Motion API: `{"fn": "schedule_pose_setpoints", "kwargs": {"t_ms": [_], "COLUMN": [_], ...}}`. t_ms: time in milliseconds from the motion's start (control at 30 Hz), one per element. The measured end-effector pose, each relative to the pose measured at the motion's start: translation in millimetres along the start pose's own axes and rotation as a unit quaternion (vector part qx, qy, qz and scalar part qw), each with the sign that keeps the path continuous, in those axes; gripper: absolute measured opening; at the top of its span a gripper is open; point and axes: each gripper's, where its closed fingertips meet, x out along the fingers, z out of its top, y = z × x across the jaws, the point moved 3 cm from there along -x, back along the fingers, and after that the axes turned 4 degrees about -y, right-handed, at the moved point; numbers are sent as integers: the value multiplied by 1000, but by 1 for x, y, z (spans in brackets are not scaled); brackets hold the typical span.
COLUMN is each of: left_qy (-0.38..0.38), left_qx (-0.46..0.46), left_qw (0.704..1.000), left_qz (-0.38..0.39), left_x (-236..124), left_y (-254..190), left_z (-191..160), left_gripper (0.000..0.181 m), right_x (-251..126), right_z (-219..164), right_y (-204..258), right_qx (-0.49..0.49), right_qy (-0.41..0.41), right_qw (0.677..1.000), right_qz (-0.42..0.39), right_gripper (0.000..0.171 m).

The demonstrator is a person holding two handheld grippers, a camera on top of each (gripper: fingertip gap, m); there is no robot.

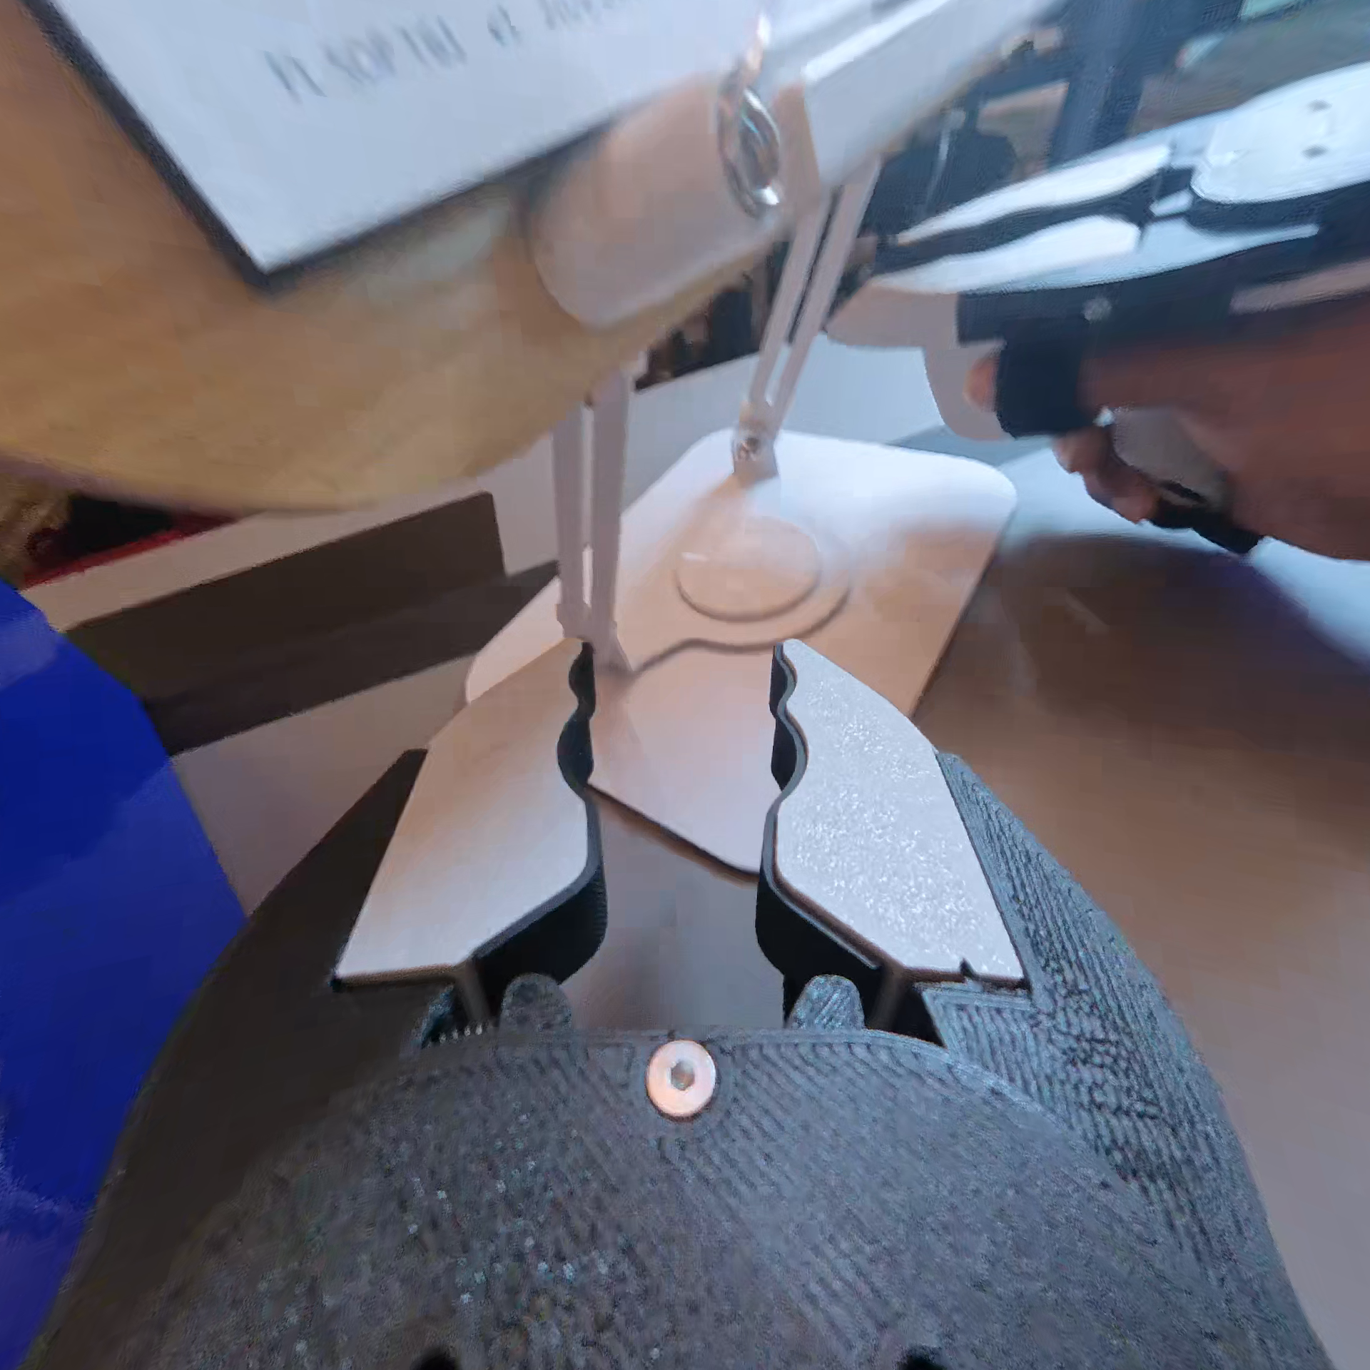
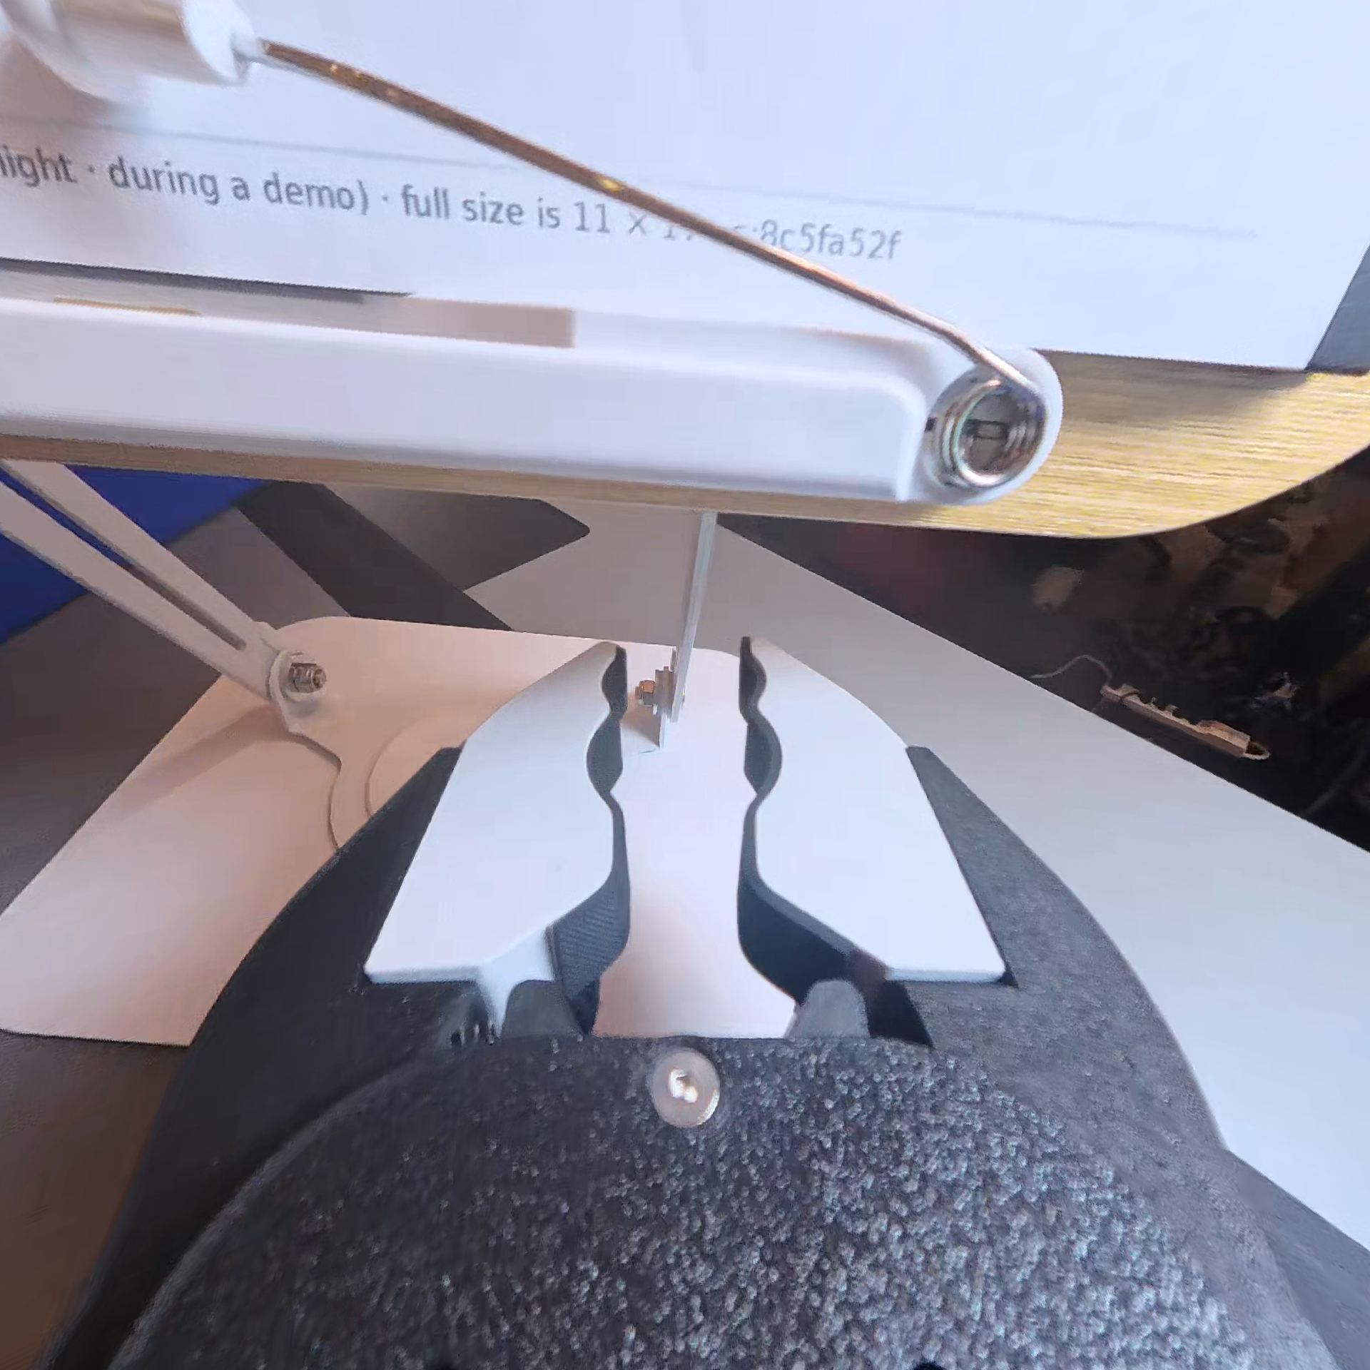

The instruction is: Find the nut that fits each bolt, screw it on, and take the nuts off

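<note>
1. Left claw: jaws apart by a moderate gap, nothing between them. Aimed low at the white base plate of a folding stand, its tip close to the foot of one thin white strut.
2. Right claw: jaws apart approx the same, nothing held. Lined up on a small nut-and-bolt joint where an upright strut meets the plate; the joint sits between the fingertips but no contact that I can see. Prob. placed so the claw can close on the nut.
3. Second nut & bolt: at the foot of the slanted strut, left in the right wrist view, on the same plate. Untouched.
4. Stand top: white bar w/ a coiled metal spring at its end, wire running off up-left. A printed sheet on a wood-look board lies above it.
5. Desk: pale surface; plate rests flat on it.
6. Person's hand, dark strap, holding the other claw's handle, upper right in the left wrist view.
7. Blue cloth: left edge.
8. Loose nuts or bolts: none in view. Task prob. at its start.
</note>
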Motion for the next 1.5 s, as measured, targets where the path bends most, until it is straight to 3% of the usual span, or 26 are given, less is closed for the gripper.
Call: {"fn": "schedule_pose_setpoints", "kwargs": {"t_ms": [133,233,300,367,633,967,1133,1267,1300,1433,1500], "left_qy": [-38,-49,-49,-44,-30,-41,-29,-26,-27,-20,-33], "left_qx": [60,91,99,101,109,55,41,15,2,-84,-70], "left_qw": [995,990,988,988,989,992,994,996,997,995,997], "left_qz": [67,97,109,108,100,109,100,78,72,46,16], "left_x": [24,34,38,40,61,122,144,145,141,111,87], "left_y": [12,15,18,20,28,59,65,66,65,52,33], "left_z": [6,7,9,9,15,35,28,28,28,25,32], "left_gripper": [27,3,7,7,6,4,5,4,9,24,25], "right_x": [12,22,22,21,20,28,34,33,31,7,-15], "right_z": [6,8,9,9,9,14,11,9,7,-8,-6], "right_y": [0,3,-3,-5,-15,-32,-35,-34,-33,-16,9], "right_qx": [5,-8,-27,-21,-7,-6,1,27,41,103,106], "right_qy": [-4,-14,-21,-23,-17,-11,2,0,5,42,41], "right_qw": [1000,1000,999,999,998,993,988,985,985,981,986], "right_qz": [8,10,-20,-16,-53,-116,-152,-168,-169,-159,-124], "right_gripper": [34,20,5,4,3,7,8,9,19,31,31]}}
